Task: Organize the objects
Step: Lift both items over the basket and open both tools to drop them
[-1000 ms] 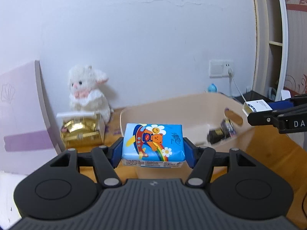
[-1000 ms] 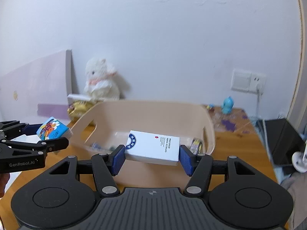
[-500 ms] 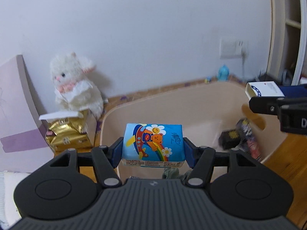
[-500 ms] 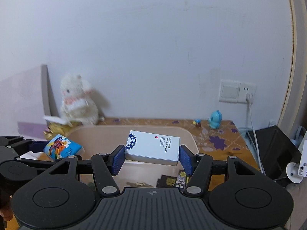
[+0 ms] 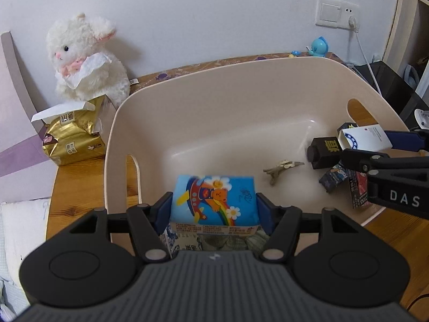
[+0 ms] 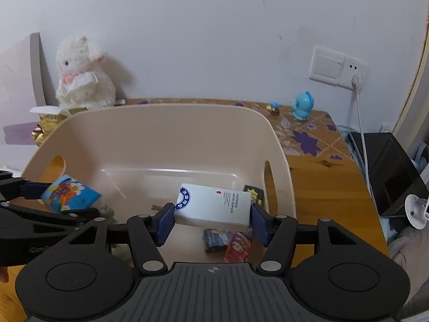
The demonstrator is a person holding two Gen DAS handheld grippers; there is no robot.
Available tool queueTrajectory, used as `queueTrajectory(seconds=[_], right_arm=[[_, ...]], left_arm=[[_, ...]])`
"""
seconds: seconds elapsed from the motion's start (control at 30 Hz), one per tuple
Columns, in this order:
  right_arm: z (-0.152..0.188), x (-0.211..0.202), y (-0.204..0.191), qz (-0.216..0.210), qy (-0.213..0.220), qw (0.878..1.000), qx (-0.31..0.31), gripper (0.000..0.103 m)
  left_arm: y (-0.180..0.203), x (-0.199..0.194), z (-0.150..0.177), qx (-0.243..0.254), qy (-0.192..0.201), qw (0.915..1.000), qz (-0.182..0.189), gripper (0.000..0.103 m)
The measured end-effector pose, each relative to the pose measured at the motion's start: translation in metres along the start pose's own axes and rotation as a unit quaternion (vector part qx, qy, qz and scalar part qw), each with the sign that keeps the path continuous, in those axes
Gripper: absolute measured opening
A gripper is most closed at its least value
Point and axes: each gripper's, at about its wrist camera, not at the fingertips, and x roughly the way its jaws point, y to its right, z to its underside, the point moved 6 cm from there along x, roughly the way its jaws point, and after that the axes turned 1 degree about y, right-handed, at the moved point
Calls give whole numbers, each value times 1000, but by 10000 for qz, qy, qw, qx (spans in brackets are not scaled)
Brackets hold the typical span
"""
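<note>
My left gripper (image 5: 214, 209) is shut on a blue cartoon tissue pack (image 5: 214, 201) and holds it over the near left part of the beige plastic basket (image 5: 214, 80). My right gripper (image 6: 211, 220) is shut on a white box with a blue seal (image 6: 214, 206) and holds it over the basket's (image 6: 161, 118) near right part. Each gripper shows in the other's view: the right one with the white box (image 5: 362, 136), the left one with the tissue pack (image 6: 69, 197). Inside the basket lie a black box (image 5: 324, 150), small printed packs (image 5: 337, 177) and a hair clip (image 5: 281, 167).
A white plush lamb (image 5: 85, 59) sits by the wall behind a gold tissue package (image 5: 72, 139). A blue toy figure (image 6: 303, 106), a wall socket with a plugged cable (image 6: 356, 80) and a black unit (image 6: 388, 166) are at the right. A pink board (image 6: 21, 80) leans at the left.
Both grippers have moved forward and tipped down over the basket, each keeping its item. The basket's inside and its contents have come into view.
</note>
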Motion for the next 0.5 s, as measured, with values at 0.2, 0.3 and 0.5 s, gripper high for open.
queueTrajectory(seconds=[0.2,0.3,0.5], right_arm=[[-1,-9,7,-58,76,9999,119,74],[-1,-18,9,-77,124,9998,104,77],[3,-42,14,-106,145,9998,44,80]], left_arm=[[-5,-21,-8,12,386,9991,-149,87],[-10,-32,-9,-76,517,9985,-190,88],[-14,-56,1,-196,740,9970,-120,88]])
